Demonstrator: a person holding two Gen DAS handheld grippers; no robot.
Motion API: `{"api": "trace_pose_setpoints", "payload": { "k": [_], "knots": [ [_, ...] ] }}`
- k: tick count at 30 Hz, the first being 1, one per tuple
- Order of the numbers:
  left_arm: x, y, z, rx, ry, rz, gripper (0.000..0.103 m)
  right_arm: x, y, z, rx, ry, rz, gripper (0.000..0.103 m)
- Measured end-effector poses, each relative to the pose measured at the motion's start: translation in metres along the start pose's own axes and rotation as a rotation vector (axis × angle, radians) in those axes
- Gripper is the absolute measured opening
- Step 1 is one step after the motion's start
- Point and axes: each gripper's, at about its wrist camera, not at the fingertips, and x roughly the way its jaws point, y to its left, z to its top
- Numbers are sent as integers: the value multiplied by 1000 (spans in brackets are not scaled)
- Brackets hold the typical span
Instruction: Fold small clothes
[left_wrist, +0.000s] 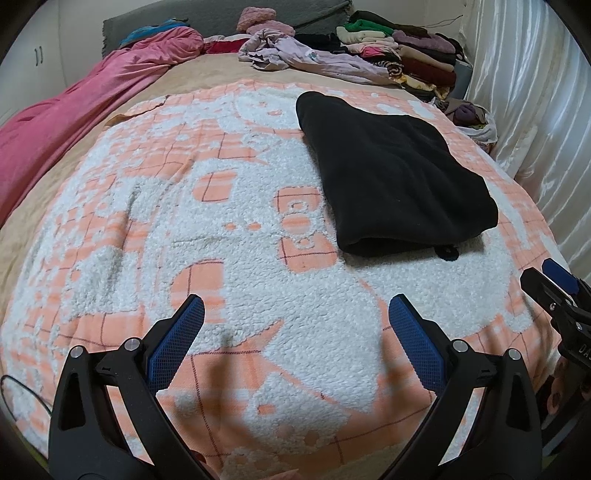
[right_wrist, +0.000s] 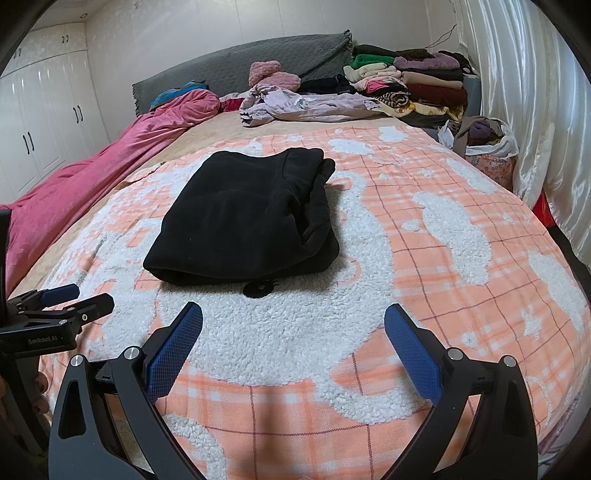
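Both your grippers are empty right now: the left gripper (left_wrist: 295, 317) has its fingers spread wide over bare blanket, and the right gripper (right_wrist: 293, 325) is just as wide open, hovering near the bottom of its frame.

The black garment (right_wrist: 243, 218) sits centre-left in the right wrist view, upper right in the left wrist view. It looks already folded into a thick rectangle on the orange-and-white blanket (right_wrist: 424, 258), so I'd guess this piece is basically done. One little black tab (right_wrist: 258, 287) pokes out of the near edge, touching the bundle.

If you want it tidy, tuck that tab under, then slide both grippers in low from the near edge and pinch through all the layers so it doesn't flop open when you lift. Fleece is bulky, so grab deep. The stack of folded clothes (right_wrist: 410, 85), upper right, is probably where it goes. The loose lilac pile (right_wrist: 295, 105) next to it looks like your next pick.
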Motion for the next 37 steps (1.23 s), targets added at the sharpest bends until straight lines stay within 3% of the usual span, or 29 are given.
{"api": "trace_pose_setpoints", "payload": {
  "k": [21, 25, 28, 30, 33, 35, 37],
  "knots": [
    [7, 7, -3, -22, 56, 17, 94, -1, -7, -3, 26, -5, -32, 98],
    [7, 21, 0, -58, 52, -5, 94, -8, -23, 1, 92, -28, -57, 98],
    [2, 45, 9, -90, -10, 7, 94, -24, -50, 4, 182, -69, -95, 98],
    [-1, 71, 19, -128, -57, 65, 94, -41, -76, 5, 250, -112, -144, 98],
    [8, 144, 38, -221, -47, 211, 94, -86, -131, -3, 377, -212, -311, 98],
    [13, 198, 46, -289, -38, 302, 94, -127, -176, -25, 475, -274, -476, 98],
    [18, 257, 51, -375, -10, 406, 94, -169, -224, -61, 570, -290, -702, 99]
  ]
}}
